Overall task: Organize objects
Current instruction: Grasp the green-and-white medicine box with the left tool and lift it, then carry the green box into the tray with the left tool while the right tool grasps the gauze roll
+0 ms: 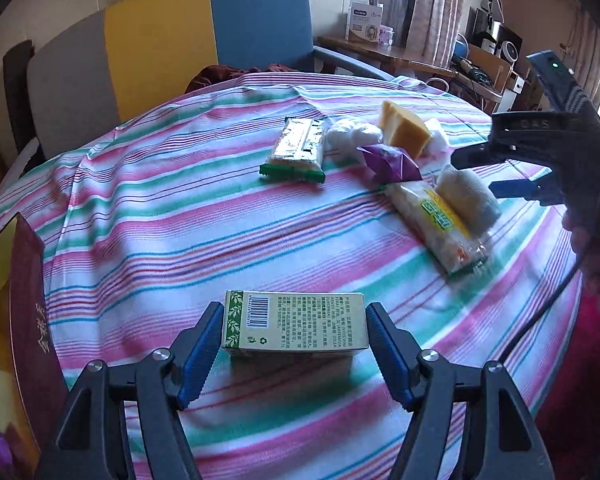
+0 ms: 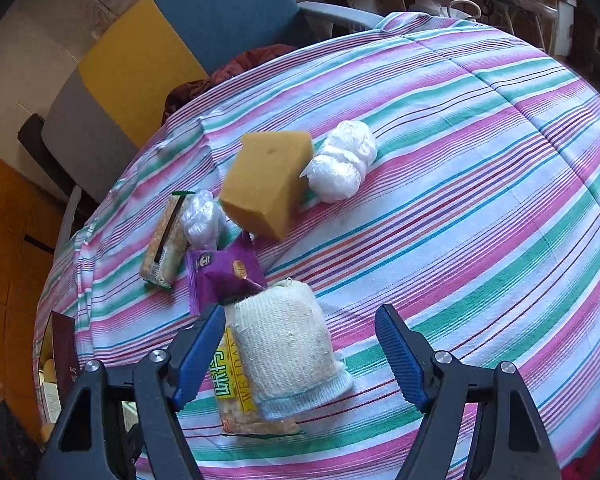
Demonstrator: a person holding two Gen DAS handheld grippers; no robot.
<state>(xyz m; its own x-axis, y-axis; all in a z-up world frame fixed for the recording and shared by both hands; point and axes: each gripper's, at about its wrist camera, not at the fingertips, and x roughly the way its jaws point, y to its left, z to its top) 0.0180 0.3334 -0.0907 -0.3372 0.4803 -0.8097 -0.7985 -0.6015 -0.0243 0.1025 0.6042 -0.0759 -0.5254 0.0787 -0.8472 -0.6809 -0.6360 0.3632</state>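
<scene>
A green-and-white printed box (image 1: pixel 300 324) sits between the blue pads of my left gripper (image 1: pixel 294 344), which is shut on its two short ends just above the striped tablecloth (image 1: pixel 160 220). My right gripper (image 2: pixel 302 312) stands open over a cream knitted cloth (image 2: pixel 284 344) that lies on a snack packet with a yellow label (image 2: pixel 236 400). Its left pad is beside the cloth's edge and its right pad stands apart. In the left wrist view the right gripper (image 1: pixel 488 174) is at the far right, by that cloth (image 1: pixel 468 196).
Further back lie a purple packet (image 2: pixel 224 276), a yellow sponge (image 2: pixel 266 180), white plastic bundles (image 2: pixel 344 168) and a green-edged cracker packet (image 1: pixel 296 152). An open maroon box (image 1: pixel 28 300) stands at the table's left edge. A grey, yellow and blue chair (image 1: pixel 180 40) is behind.
</scene>
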